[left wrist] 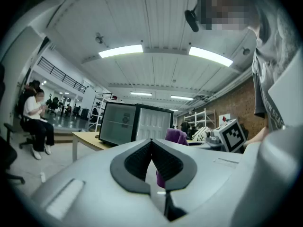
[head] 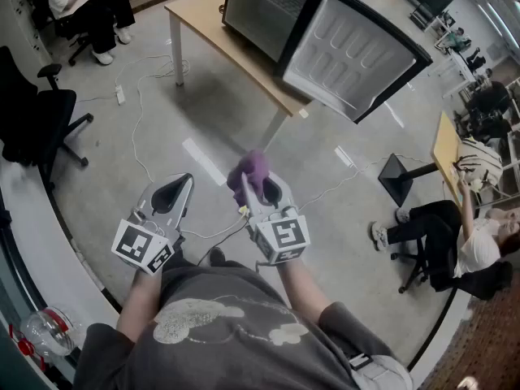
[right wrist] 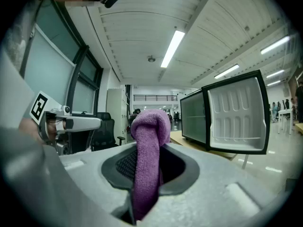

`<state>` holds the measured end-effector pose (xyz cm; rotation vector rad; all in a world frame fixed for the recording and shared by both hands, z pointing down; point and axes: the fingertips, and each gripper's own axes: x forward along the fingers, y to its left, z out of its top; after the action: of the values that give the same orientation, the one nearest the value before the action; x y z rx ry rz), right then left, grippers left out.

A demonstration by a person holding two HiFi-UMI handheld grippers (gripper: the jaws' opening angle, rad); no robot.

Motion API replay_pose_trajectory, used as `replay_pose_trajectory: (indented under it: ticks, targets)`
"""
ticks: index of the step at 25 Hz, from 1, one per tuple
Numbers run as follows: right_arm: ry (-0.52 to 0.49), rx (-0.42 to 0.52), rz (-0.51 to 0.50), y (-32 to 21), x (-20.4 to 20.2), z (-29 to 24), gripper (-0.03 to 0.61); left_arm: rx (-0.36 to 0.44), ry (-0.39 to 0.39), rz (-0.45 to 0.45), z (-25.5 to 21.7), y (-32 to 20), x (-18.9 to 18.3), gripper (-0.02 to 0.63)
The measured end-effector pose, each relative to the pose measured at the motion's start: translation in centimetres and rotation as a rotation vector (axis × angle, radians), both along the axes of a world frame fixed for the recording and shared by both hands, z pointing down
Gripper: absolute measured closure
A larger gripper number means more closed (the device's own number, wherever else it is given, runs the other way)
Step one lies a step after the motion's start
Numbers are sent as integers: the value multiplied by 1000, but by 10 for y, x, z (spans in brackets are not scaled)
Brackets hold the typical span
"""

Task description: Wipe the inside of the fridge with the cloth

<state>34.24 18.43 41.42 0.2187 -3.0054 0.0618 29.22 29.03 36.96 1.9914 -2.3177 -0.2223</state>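
Open floor separates you from the table edge at top centre, where the fridge stands open. Your right gripper clamps the purple cloth; your left gripper has its jaws together, empty.

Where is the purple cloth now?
The purple cloth is clamped in the right gripper, low centre in the head view, apart from the open fridge.

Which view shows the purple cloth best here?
The right gripper view: the purple cloth stands clamped between the right tongs, filling the centre. The head view shows a small purple bunch; the left gripper view, only a patch beyond the shut left tongs.
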Motion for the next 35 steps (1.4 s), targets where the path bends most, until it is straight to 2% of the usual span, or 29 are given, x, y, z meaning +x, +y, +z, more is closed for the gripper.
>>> replay_pose_trajectory:
  ticks: [4, 10, 14, 20, 23, 26, 30, 35]
  targets:
    - [4, -5, 0, -5, 2, 9, 506, 37, 33, 39, 2, -7, 3, 595]
    - [-2, -10, 15, -16, 3, 9, 506, -4, -10, 40, 7, -20, 6, 595]
    - [-3, -12, 24, -24, 5, 9, 506, -19, -11, 36, 8, -28, 3, 595]
    - [-12, -41, -20, -27, 3, 15, 505, -36, -54, -12, 4, -27, 0, 595]
    - [-15, -48, -42, -26, -3, 18, 505, -46, -51, -42, 8, -22, -4, 595]
    - [0, -53, -42, -27, -10, 24, 503, -51, -46, -35, 13, -23, -9, 595]
    - [16, -44, -53, -29, -34, 27, 503, -52, -30, -20, 20, -31, -31, 595]
    - [47, -40, 13, -52, -88, 34, 503, -29, -10, 20, 26, -52, -95, 595]
